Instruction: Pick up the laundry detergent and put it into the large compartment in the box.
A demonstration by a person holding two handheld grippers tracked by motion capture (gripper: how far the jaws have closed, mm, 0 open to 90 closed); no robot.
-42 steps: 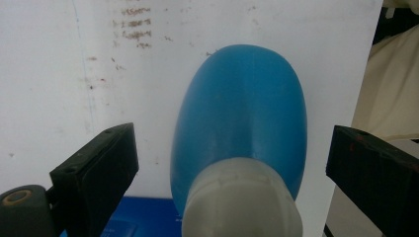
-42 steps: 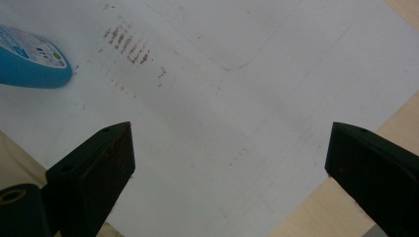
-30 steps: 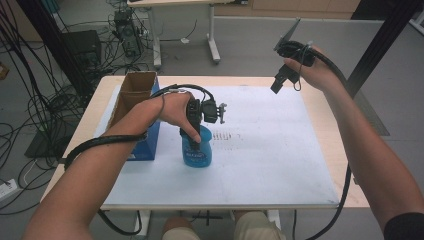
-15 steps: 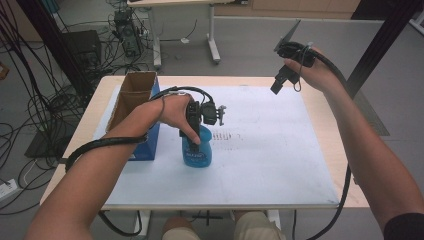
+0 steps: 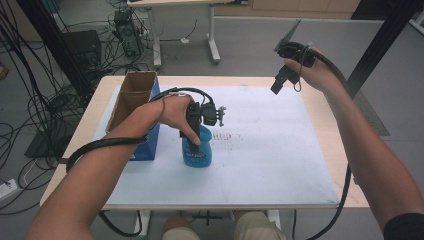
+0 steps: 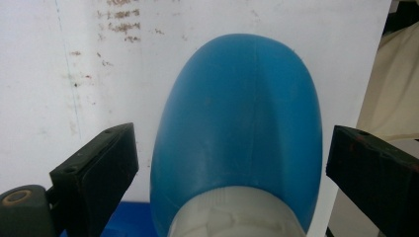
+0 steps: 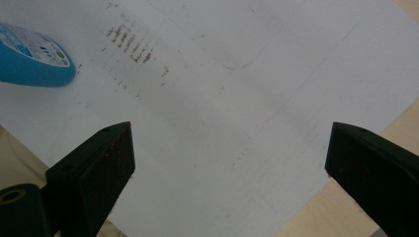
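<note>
Over on the left I see an open cardboard box (image 5: 131,97) standing on the worktop (image 5: 280,150), with a blue side facing me. Just beside it stands a blue bottle (image 5: 197,150) with a white cap, upright on the white sheet. My left gripper (image 5: 192,135) hangs right over the bottle. Its jaws are wide, one on each side of the bottle (image 6: 237,128), with a small gap on both sides, so they are not touching it. Some brown smudges (image 5: 226,135) mark the sheet next to the bottle. Far to the right, my right gripper (image 5: 278,86) is held up high above the back corner of the worktop. Its jaws are wide too and hold nothing.
</note>
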